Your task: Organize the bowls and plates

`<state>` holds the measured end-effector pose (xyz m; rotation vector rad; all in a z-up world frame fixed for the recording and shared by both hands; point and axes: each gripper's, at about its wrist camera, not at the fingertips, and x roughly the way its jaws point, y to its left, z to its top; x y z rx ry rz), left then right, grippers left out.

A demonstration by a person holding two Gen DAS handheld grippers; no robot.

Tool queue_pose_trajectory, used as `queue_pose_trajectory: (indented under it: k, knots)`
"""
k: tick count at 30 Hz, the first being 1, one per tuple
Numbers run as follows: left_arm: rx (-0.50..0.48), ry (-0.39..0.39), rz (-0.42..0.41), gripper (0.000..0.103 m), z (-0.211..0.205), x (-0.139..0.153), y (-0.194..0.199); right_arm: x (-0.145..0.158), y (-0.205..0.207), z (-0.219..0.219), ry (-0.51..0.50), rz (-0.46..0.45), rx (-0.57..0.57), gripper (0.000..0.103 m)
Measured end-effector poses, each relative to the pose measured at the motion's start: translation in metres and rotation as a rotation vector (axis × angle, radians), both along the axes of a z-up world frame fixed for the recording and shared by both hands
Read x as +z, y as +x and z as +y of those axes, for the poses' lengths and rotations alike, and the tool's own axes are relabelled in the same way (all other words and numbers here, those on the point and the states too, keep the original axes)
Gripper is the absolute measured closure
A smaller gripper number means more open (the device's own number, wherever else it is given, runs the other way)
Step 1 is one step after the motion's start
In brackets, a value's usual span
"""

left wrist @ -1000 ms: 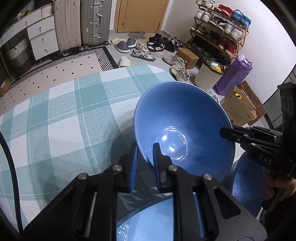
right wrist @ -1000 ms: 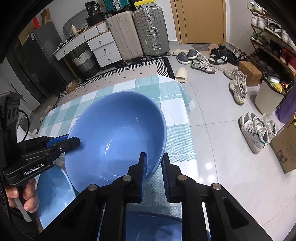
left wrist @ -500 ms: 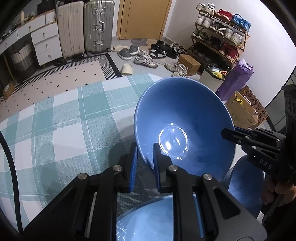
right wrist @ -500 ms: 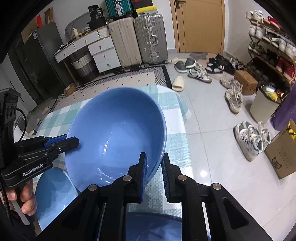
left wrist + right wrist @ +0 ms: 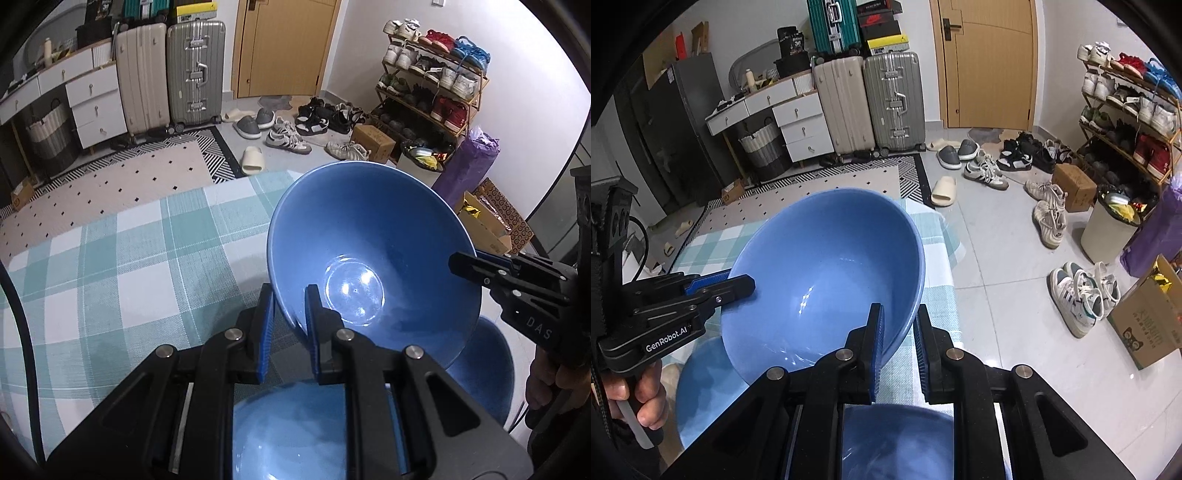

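Step in hand: carrying the large blue bowl [image 5: 373, 236] clear above the checked surface [image 5: 110, 258], near its right edge.
Left hand-held gripper [image 5: 288, 306]: clamped on the bowl's near rim.
Right hand-held gripper [image 5: 899, 325]: clamped on the opposite rim.
Other bowls: two blue bowls [image 5: 288, 432] [image 5: 487, 369] below, at the near edge.
Next move, likely: lowering level into a matching bowl, both grips releasing together.

I am viewing black left tool [image 5: 289, 310] and right tool [image 5: 898, 332], blue-padded, silver-screwed, marked "GenRobot.AI" and "DAS".
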<state>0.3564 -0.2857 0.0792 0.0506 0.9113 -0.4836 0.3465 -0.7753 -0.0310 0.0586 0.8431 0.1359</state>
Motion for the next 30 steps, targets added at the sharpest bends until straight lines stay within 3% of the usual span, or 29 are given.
queue_pose_trajectory:
  k: [19,30]
  knots:
    - [-0.007,-0.021,-0.088,0.090,0.022,0.078,-0.076,0.060,-0.063,0.021,0.003,-0.086,0.024,0.086]
    - [0.003,-0.015,-0.114,0.089,0.044,0.102,-0.118,0.078,-0.090,0.042,0.005,-0.109,0.053,0.086]
